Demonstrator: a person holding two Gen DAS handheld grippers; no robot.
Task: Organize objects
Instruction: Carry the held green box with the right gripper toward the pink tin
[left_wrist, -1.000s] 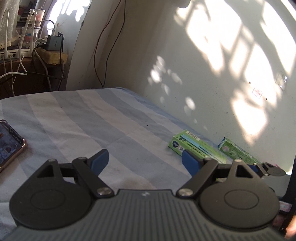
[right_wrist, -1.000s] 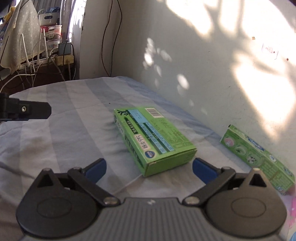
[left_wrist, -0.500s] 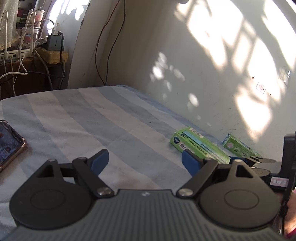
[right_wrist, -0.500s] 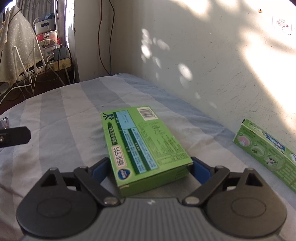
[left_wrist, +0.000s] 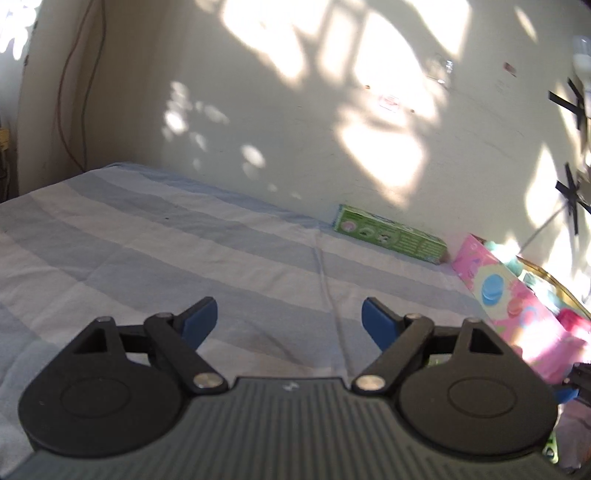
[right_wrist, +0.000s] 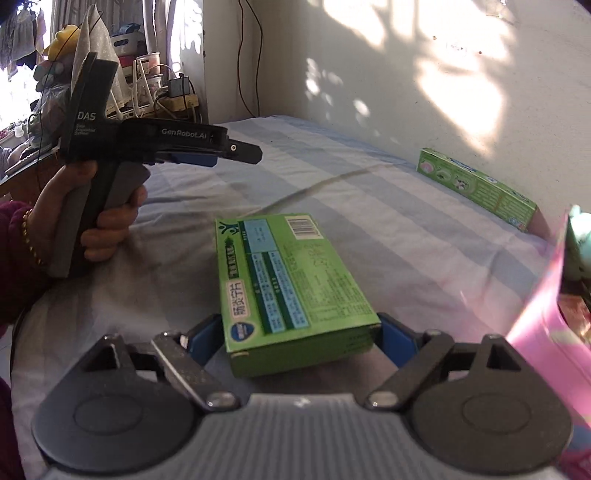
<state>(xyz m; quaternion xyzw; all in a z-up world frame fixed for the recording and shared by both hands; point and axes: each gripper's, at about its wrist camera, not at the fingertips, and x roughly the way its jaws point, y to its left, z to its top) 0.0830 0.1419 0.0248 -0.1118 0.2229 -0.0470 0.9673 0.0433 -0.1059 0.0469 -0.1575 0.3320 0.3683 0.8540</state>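
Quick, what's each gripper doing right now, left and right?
Left gripper: open, holding nothing, above the striped sheet.
Right gripper: shut on the flat green box, jaws on both its sides.

Both wrist-mounted, low over the bed (left_wrist: 184, 240), facing the wall (right_wrist: 406, 74); long green box (left_wrist: 388, 234) shared.

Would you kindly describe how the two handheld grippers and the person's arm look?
Both the left gripper and right gripper have blue fingertip pads, black linkages with silver pivots and a ribbed grey body. White lettering reads DAS and GenRobot.AI. The hand wears a beaded bracelet and maroon sleeve.
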